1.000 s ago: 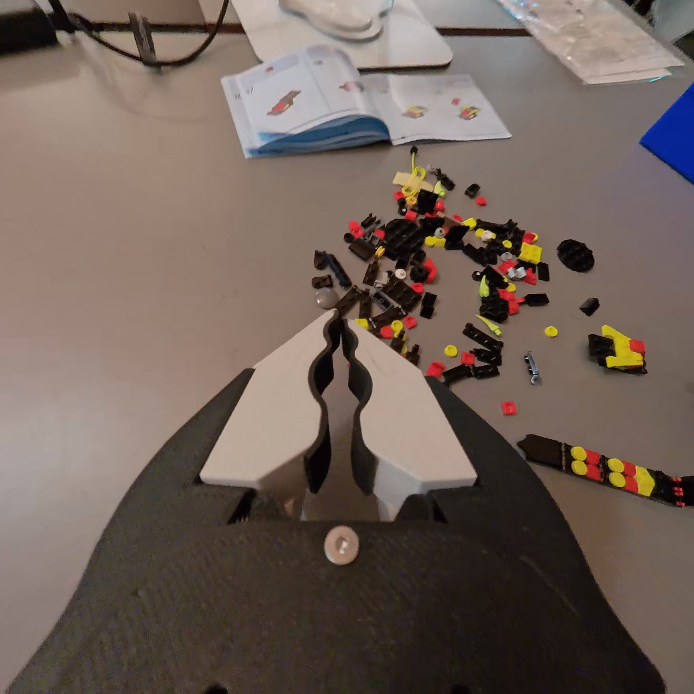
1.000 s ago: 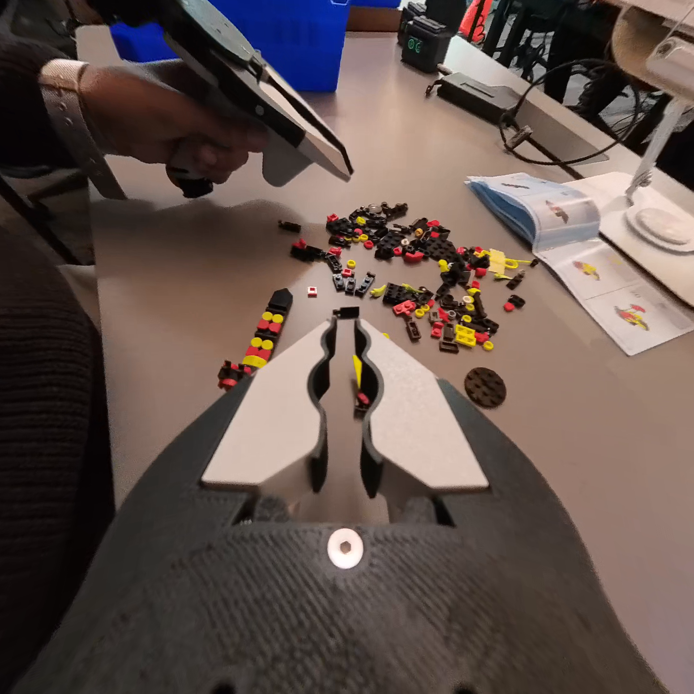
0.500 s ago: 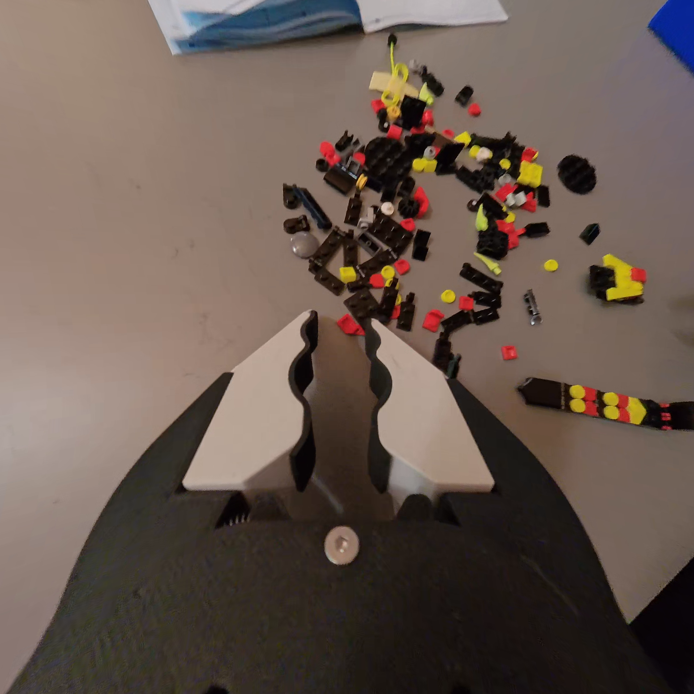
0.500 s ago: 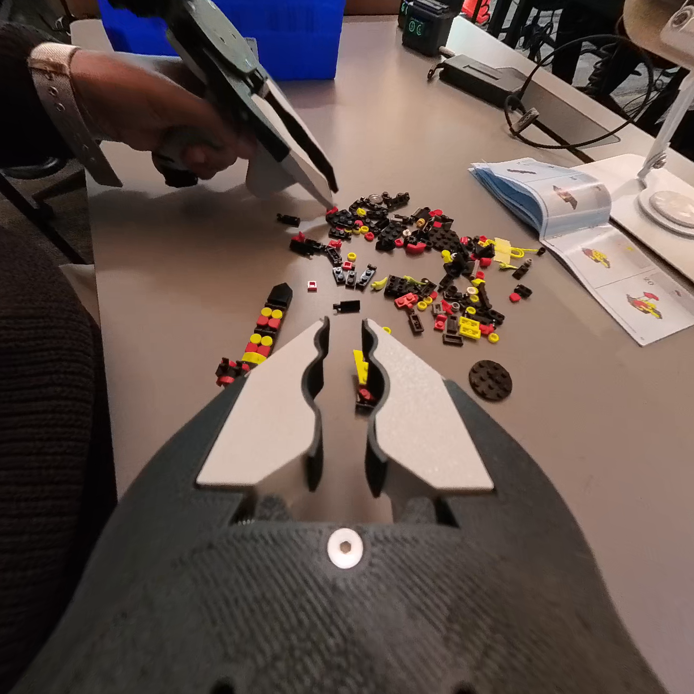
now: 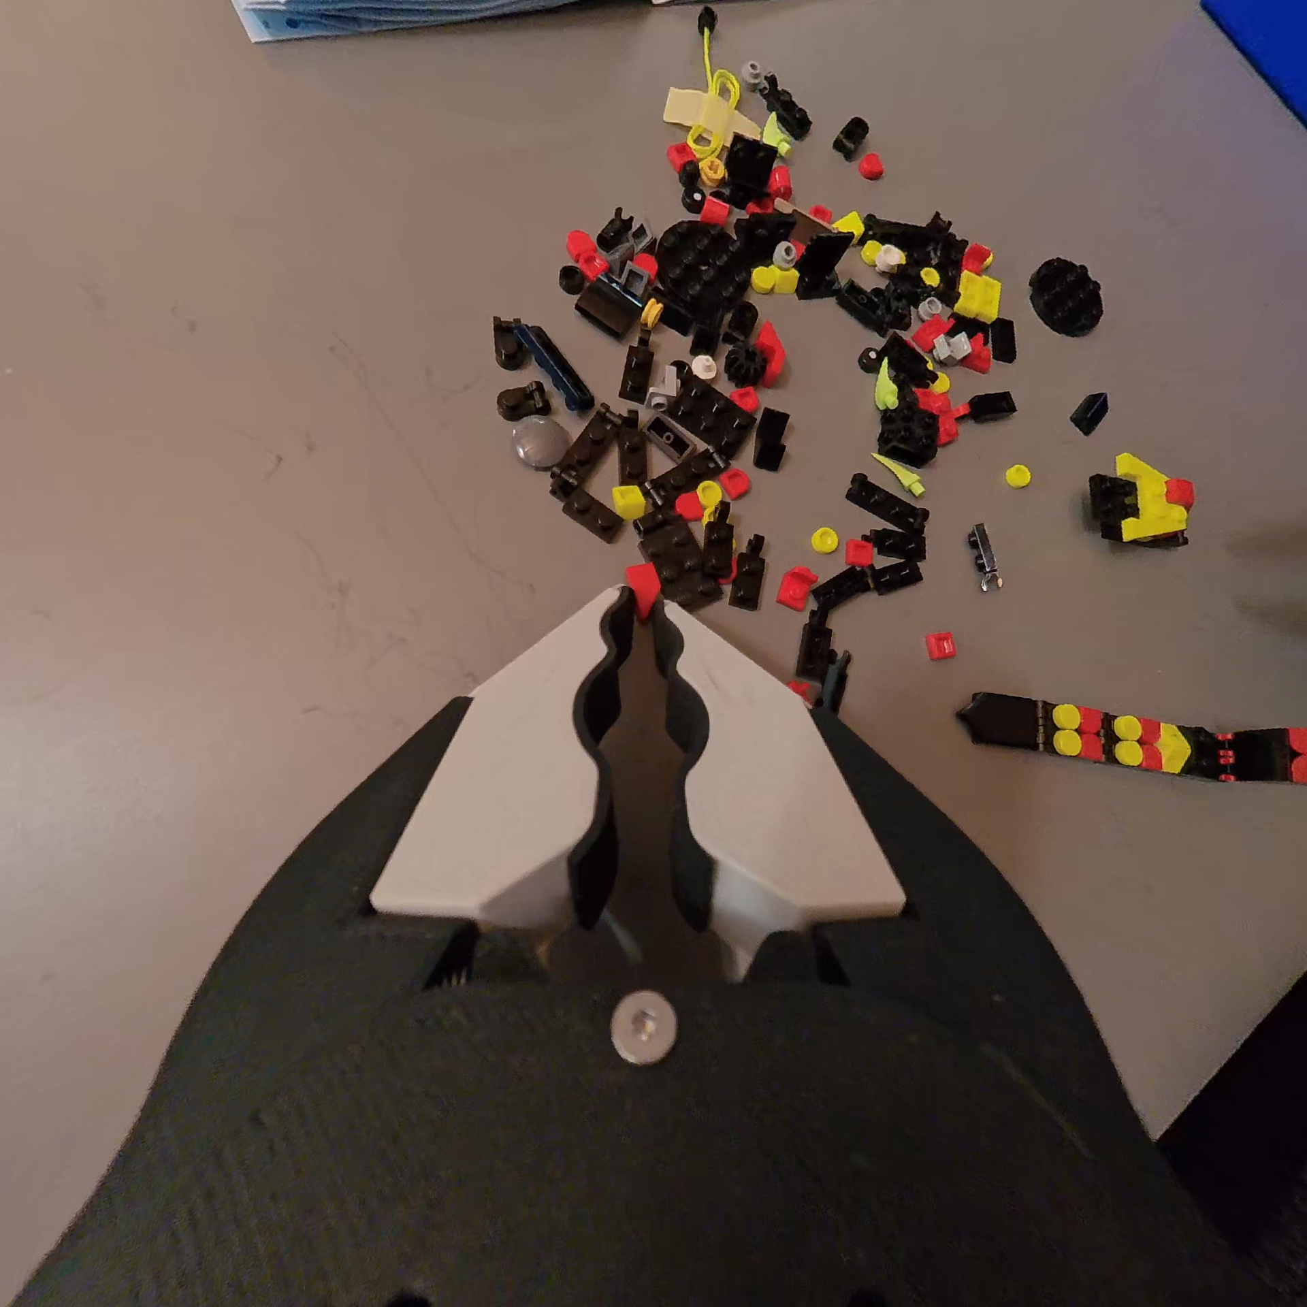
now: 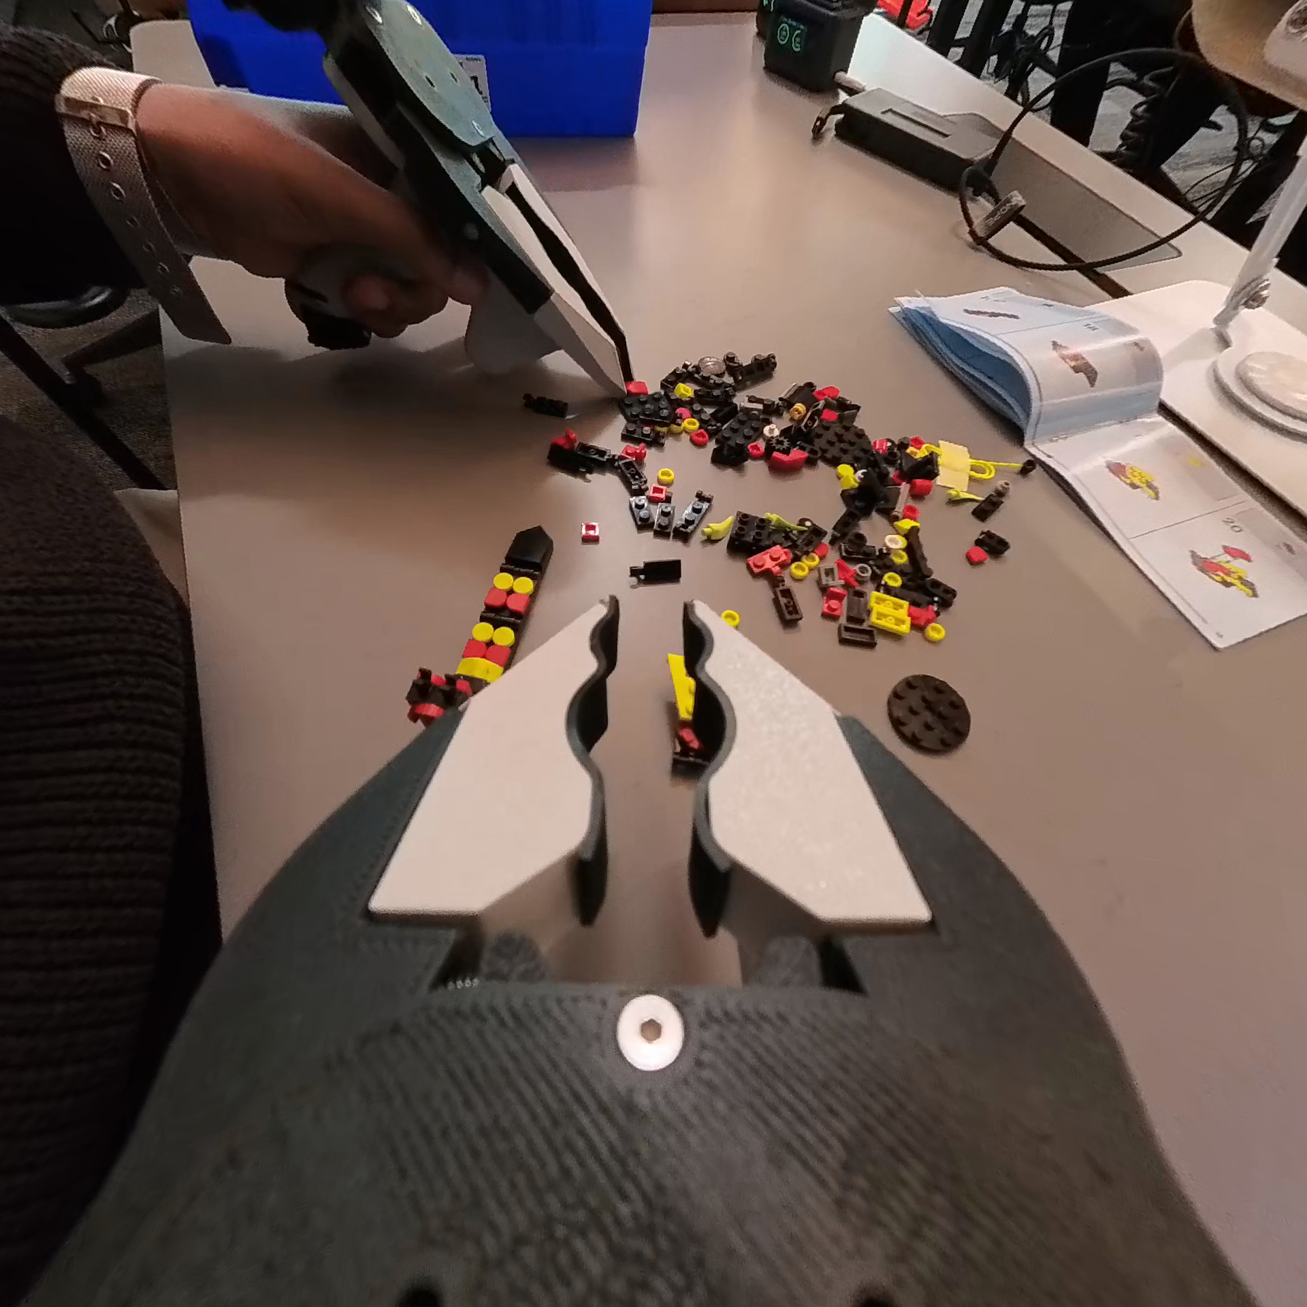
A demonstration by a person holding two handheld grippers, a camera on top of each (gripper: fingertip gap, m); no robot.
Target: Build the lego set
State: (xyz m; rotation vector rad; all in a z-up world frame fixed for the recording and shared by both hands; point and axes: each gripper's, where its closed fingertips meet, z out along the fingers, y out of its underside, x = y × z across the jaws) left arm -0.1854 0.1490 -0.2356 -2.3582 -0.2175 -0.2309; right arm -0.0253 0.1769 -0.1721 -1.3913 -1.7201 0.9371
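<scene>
Our left claw (image 5: 642, 610) is clenched on a small red brick (image 5: 643, 584) at the pile of loose bricks (image 5: 764, 339), its six o'clock edge. Our right claw (image 6: 649, 612) hangs released above the table (image 6: 742, 233). The booklet (image 6: 1103, 424) at two o'clock carries print too small to read.

Dim, warm indoor light on my feeds.
I see soft shadows on the table (image 5: 212, 353), wide-angle bending and blur toward the edges.
</scene>
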